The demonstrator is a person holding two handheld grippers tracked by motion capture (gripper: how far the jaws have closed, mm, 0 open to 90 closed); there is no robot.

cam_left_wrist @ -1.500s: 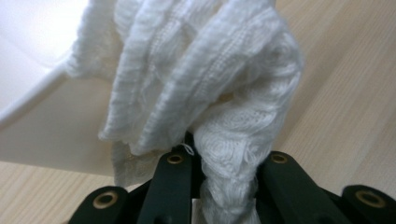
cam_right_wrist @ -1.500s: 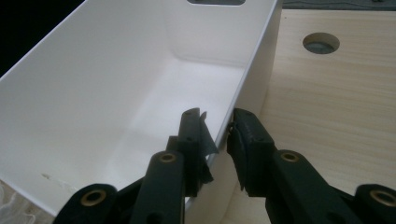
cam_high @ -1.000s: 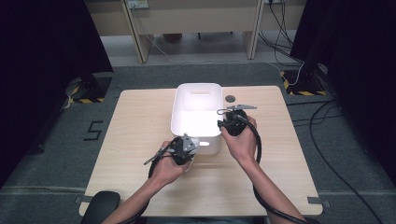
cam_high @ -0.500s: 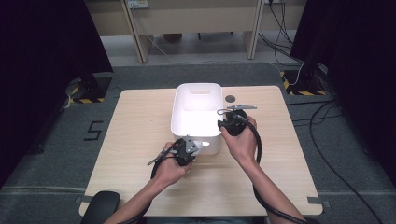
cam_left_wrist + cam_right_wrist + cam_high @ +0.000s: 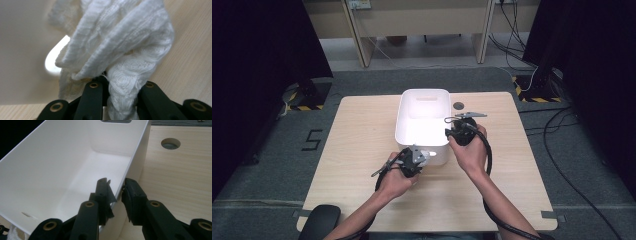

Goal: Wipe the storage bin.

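Pinching white cloth point(image 5: 120, 50) in left tongs point(image 5: 117, 87), right tongs point(image 5: 116, 188) clamping bin point(image 5: 62, 165) wall

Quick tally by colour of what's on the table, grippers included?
White: 2 – bin, cloth
Black: 2 – left gripper, right gripper
Total: 4

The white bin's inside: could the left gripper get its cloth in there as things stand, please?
Probably yes: the white bin is open-topped, the left gripper holds the white cloth beside its near wall, and the right gripper clamps only the side rim.
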